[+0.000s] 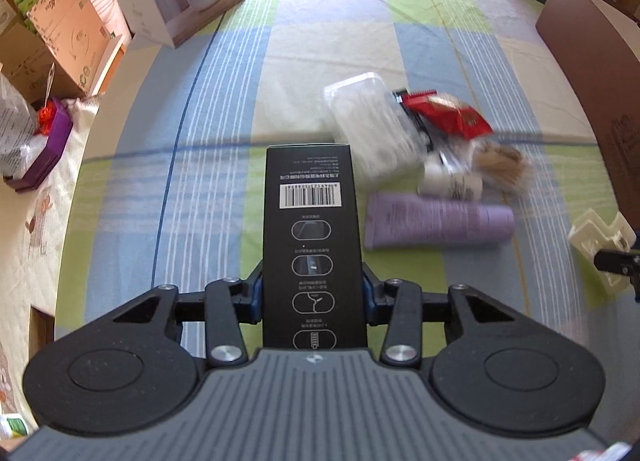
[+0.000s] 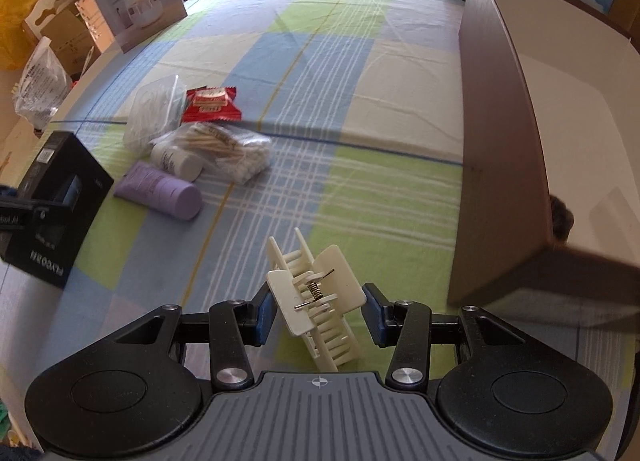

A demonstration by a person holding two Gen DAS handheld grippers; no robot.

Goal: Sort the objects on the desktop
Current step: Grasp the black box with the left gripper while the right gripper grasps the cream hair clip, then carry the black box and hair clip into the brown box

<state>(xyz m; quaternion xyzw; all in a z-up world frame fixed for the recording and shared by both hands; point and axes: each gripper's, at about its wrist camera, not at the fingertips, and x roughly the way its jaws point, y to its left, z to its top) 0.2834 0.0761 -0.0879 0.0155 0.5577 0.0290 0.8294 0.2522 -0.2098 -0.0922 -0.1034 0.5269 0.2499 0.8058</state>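
left gripper (image 1: 314, 293) has its blue pads against both long sides of the black box (image 1: 310, 229), jaws closed onto it; gripping across the narrow width makes sense, since the box is long and its flat sides give the pads a square seat. right gripper (image 2: 318, 313) carries the cream hair claw clip (image 2: 316, 301) between its pads; the left pad touches the clip's flat wing, while a sliver of gap seems to show at the right pad, so the hold looks light, and the clip hangs tilted, teeth downward. this gripper is near the open brown box (image 2: 500, 109) at right, probably the sorting bin. the rest still lies clustered on the checked cloth (image 2: 360, 81) over the worktop: purple tube (image 2: 160, 191), small white bottle (image 2: 176, 161), bag of cotton swabs (image 2: 224, 149), clear plastic case (image 2: 154, 113), red snack packet (image 2: 212, 103). they touch or overlap, so each pick probably needs care. cartons stand along the far edge.
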